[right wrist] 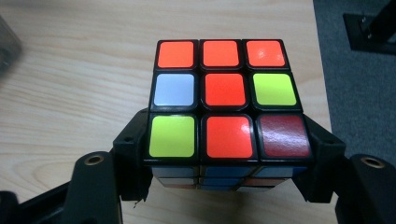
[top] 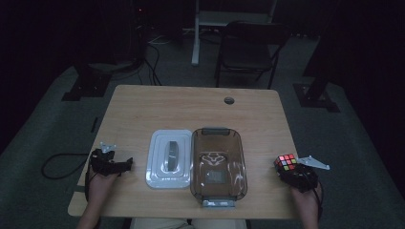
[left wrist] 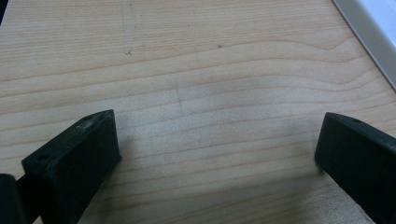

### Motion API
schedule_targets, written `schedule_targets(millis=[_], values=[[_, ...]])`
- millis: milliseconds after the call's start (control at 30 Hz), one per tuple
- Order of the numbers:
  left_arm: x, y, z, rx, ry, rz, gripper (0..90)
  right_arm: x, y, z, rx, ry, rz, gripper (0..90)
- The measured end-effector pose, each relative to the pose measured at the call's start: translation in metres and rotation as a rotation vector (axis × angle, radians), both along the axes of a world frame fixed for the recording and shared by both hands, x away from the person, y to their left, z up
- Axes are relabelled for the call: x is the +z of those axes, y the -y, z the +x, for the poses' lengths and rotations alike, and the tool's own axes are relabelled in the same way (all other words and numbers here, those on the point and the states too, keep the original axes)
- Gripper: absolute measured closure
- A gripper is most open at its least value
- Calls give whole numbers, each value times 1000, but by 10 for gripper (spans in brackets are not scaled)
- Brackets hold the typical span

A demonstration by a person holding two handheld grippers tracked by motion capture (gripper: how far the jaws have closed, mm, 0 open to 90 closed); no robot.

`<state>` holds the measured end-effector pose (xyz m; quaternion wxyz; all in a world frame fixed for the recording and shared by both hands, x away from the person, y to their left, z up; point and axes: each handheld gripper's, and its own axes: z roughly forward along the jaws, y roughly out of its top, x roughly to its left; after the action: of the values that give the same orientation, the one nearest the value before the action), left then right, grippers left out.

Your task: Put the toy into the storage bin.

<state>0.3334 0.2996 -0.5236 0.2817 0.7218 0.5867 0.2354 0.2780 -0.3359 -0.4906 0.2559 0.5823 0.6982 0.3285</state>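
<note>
The left gripper [top: 125, 164] rests near the counter's [top: 191, 102] left edge, fingers [left wrist: 74, 161] wide apart with nothing between them. At the right edge, the right gripper [right wrist: 229, 158] has its fingers clamped on the puzzle cube [right wrist: 224, 100]. Lift it straight, keep it level, then carry it over the open brown container [top: 218, 164].

cube [right wrist: 224, 107] sides hidden by tool [right wrist: 226, 163]

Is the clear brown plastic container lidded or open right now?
Open. The clear brown plastic container has no cover on it; its white rectangular lid lies flat on the wooden table beside it.
</note>
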Motion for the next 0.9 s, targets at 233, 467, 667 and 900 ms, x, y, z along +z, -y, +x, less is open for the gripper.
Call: schedule_targets(millis=[233,467,667,900], values=[[0,0,0,0,-1,1,5,20,-9,3,69,25,-1,338],[0,0,0,0,-1,1,5,52,-26,6,173,80,8,338],[0,0,0,0,0,1,5,76,-41,6,270,122,25,338],[0,0,0,0,-1,2,5,100,-56,5,364,166,52,338]])
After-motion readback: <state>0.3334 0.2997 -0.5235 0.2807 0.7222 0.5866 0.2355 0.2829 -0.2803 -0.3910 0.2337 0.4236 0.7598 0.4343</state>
